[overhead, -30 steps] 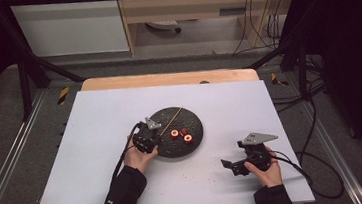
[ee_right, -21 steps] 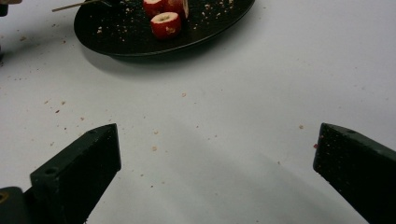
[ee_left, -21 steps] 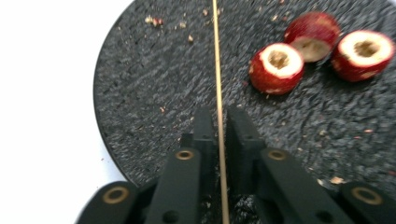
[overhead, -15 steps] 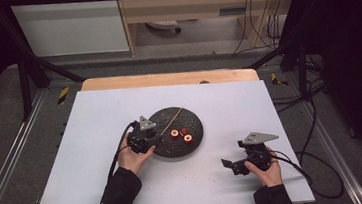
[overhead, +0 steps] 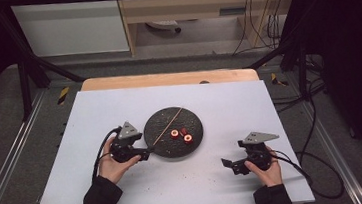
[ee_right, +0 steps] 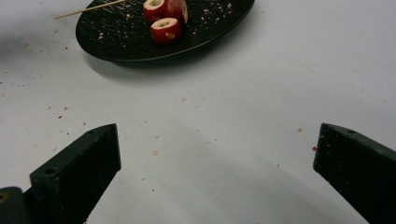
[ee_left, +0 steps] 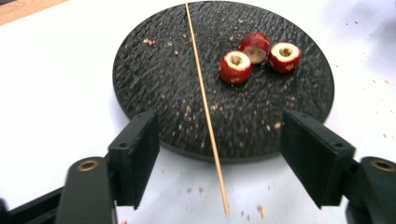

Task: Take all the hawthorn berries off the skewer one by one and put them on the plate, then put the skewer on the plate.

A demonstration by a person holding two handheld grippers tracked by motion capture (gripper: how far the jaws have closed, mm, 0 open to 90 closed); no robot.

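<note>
We see a white counter [overhead: 94, 110] with a strip of bare wood along its far edge. A round black plate [overhead: 165, 143] with a rough texture lies on it near the middle. Fine reddish-brown crumbs [ee_right: 154, 152] are scattered over the white surface around the plate and toward the near edge. A thin wooden skewer [ee_left: 205, 112] lies across the plate, and its near tip overhangs the rim and ends over the white counter.

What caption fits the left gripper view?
Open left gripper straddling a thin wooden skewer lying across a round black textured plate with three cored red fruit pieces.
</note>
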